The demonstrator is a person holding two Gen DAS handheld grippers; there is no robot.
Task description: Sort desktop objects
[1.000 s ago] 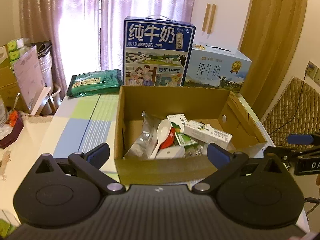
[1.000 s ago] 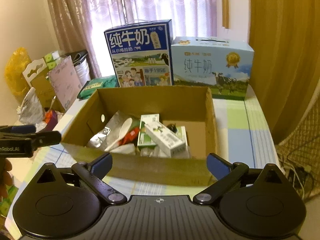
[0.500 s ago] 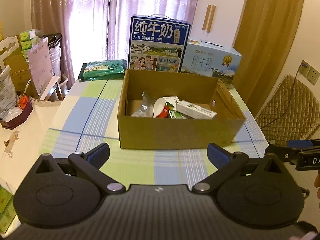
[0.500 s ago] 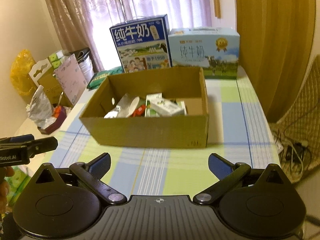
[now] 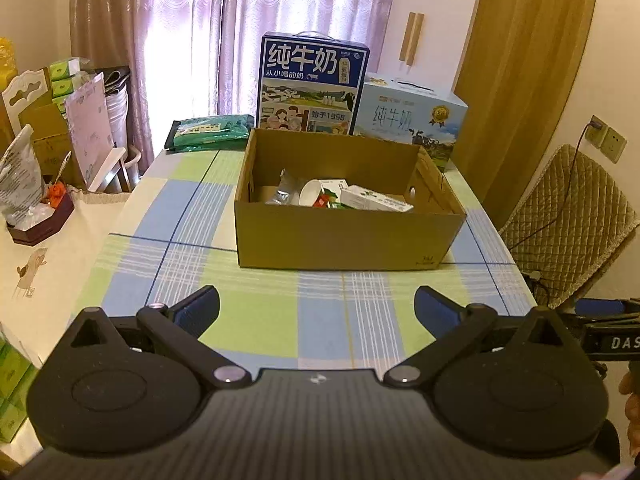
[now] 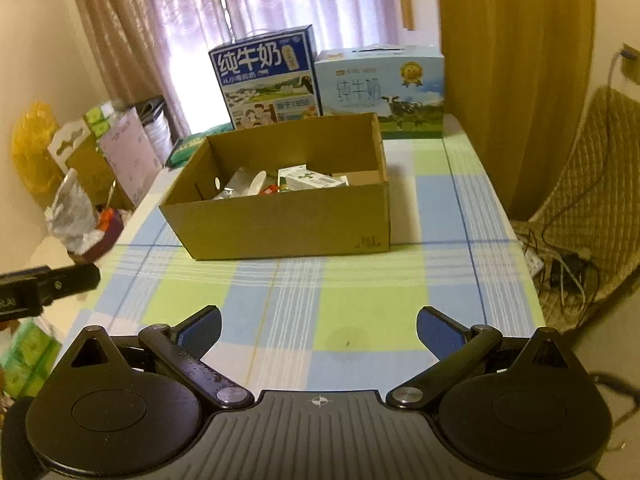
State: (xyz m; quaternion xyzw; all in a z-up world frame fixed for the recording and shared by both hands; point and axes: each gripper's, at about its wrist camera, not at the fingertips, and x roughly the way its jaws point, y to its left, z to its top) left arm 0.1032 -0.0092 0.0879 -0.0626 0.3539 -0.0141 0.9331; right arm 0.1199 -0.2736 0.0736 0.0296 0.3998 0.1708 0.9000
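An open cardboard box [image 5: 344,236] [image 6: 288,220] stands on the checked tablecloth [image 5: 260,320] [image 6: 360,300]. Inside lie a white spoon [image 5: 310,192] [image 6: 256,182], a white and green carton [image 5: 376,202] [image 6: 312,180], a silver pouch [image 5: 284,192] [image 6: 236,182] and something red [image 5: 320,202]. My left gripper [image 5: 316,308] hangs open over the table's near part, well short of the box, nothing between its fingers. My right gripper [image 6: 318,326] is likewise open and empty, back from the box. Each gripper's black body shows at the other view's edge.
Two milk cartons, a dark blue one [image 5: 312,84] [image 6: 268,76] and a pale blue one [image 5: 412,120] [image 6: 380,88], stand behind the box. A green packet [image 5: 208,132] lies at the far left. Clutter sits on a side table [image 5: 36,216]; a quilted chair [image 5: 568,216] stands right.
Both grippers have drawn back and away from the box, which now looks smaller and farther off. More of the tablecloth shows in front. Both stay open and empty.
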